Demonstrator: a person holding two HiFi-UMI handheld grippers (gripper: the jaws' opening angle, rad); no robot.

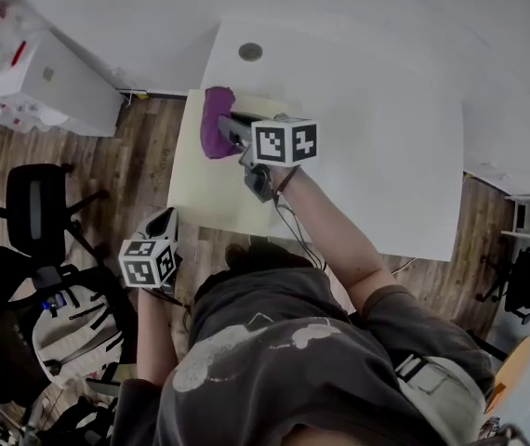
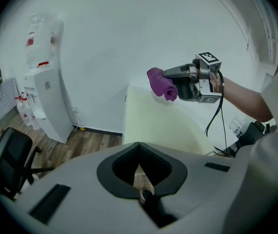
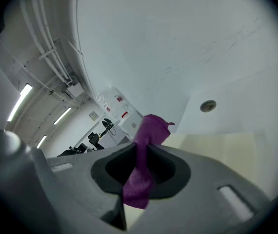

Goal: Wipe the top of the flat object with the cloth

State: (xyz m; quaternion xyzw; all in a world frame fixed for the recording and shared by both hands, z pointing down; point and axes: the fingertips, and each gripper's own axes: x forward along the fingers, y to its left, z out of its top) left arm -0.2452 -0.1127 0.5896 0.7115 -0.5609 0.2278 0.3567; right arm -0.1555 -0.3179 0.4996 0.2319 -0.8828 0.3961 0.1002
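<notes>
One wipe pending. Head view: right gripper point(image 1: 230, 130) holds purple cloth point(image 1: 214, 121) over flat board point(image 1: 207, 189), far-left corner, contact unclear; next stroke should sweep across board. Idle left gripper point(image 1: 161, 219) hangs off board's near edge. Left gripper view: jaws together, empty. Right gripper view: jaws clamped on purple cloth; board bare, unobstructed.

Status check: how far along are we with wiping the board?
Done: the purple cloth is clamped in the right gripper. In hand: the cloth is at the far left corner of the pale yellow board on the white table; I can't tell whether it touches the board. Left: likely most of the wiping, since the rest of the board lies ahead. The left gripper is shut, empty and off the table.
</notes>
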